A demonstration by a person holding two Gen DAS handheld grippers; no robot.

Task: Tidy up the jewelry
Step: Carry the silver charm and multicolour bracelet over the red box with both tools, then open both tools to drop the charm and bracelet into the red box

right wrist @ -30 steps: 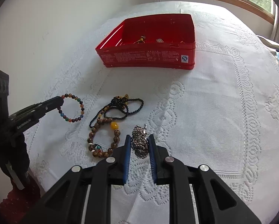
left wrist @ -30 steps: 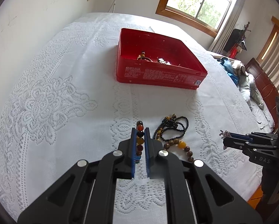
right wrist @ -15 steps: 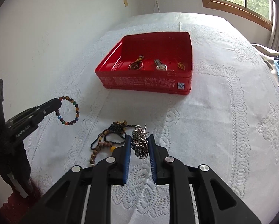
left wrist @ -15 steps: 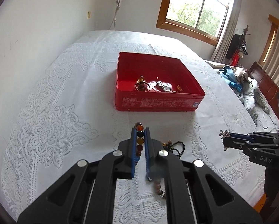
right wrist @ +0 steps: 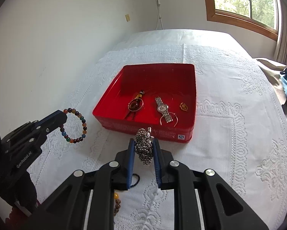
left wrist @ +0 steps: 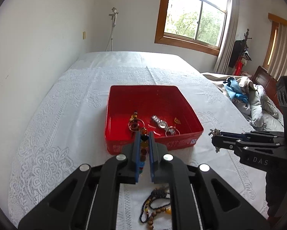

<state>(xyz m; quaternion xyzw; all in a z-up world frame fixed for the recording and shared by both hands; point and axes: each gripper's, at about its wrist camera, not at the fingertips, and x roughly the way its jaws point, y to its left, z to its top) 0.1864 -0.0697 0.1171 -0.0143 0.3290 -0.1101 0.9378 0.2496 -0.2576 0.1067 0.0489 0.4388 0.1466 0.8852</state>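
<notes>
A red box (left wrist: 193,121) (right wrist: 109,105) sits on the white lace cloth and holds a pendant (right wrist: 135,105), a silver watch (right wrist: 162,108), a thin ring and a small gold pin (right wrist: 184,106). My left gripper (left wrist: 144,135) is shut on a multicoloured bead bracelet (right wrist: 75,125) (left wrist: 143,149), held in the air before the box's near left corner. My right gripper (right wrist: 143,143) is shut on a silver beaded bracelet (right wrist: 143,147), held in the air just before the box's near wall; it also shows in the left wrist view (left wrist: 213,136).
A brown bead bracelet and a black bead necklace (left wrist: 155,209) lie on the cloth (right wrist: 229,134) below the grippers. A white wall stands to the left. A bed with crumpled clothes (left wrist: 254,103) is on the right. A window (left wrist: 195,19) is behind.
Both grippers have risen and moved forward toward the red box, each carrying its bracelet. The loose beads on the cloth now lie beneath and behind them.
</notes>
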